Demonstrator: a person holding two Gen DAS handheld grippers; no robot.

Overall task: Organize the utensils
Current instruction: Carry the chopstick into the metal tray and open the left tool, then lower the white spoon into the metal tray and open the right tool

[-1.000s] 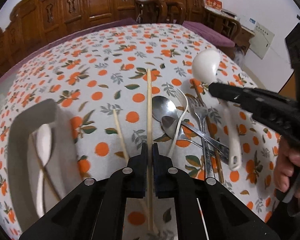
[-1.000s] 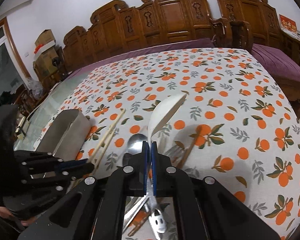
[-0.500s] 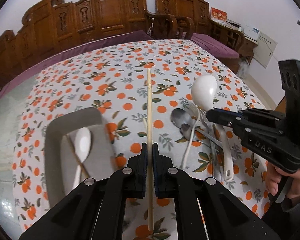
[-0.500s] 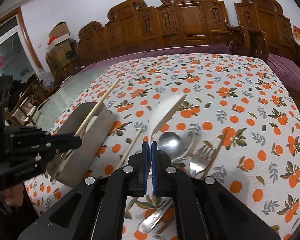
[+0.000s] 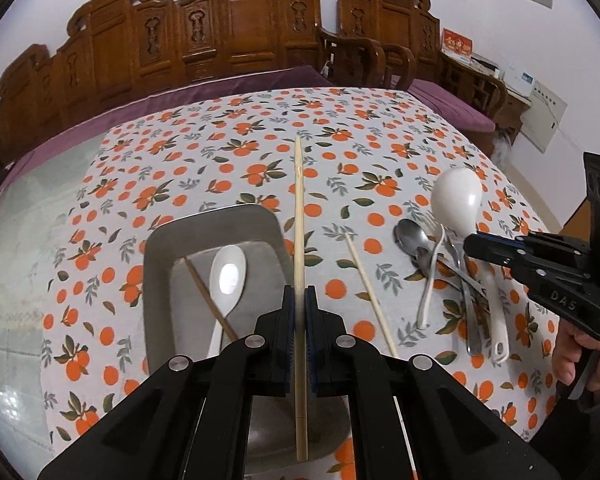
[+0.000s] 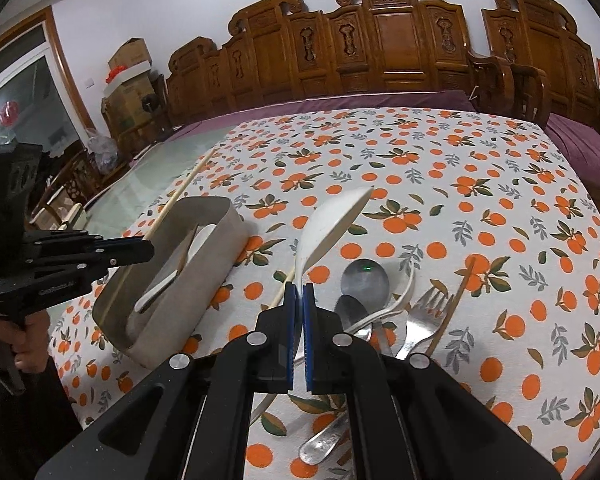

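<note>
Two grips | left gripper point(image 5: 299, 300) clamps pale chopstick point(image 5: 299, 216) | right gripper point(image 6: 299, 300) clamps white ladle point(image 6: 332, 220)

Far half of the bench point(image 5: 340, 120) left bare, near side crowded by grey tray point(image 5: 156, 248) at left, loose chopstick point(image 5: 370, 296) between, cutlery heap point(image 5: 452, 280) at right

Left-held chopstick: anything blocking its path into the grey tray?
Nothing visible. The left gripper is shut on the chopstick by the grey tray, whose open top holds only a white spoon and a brown chopstick, lying flat. The right gripper holds the white ladle off to the side.
</note>
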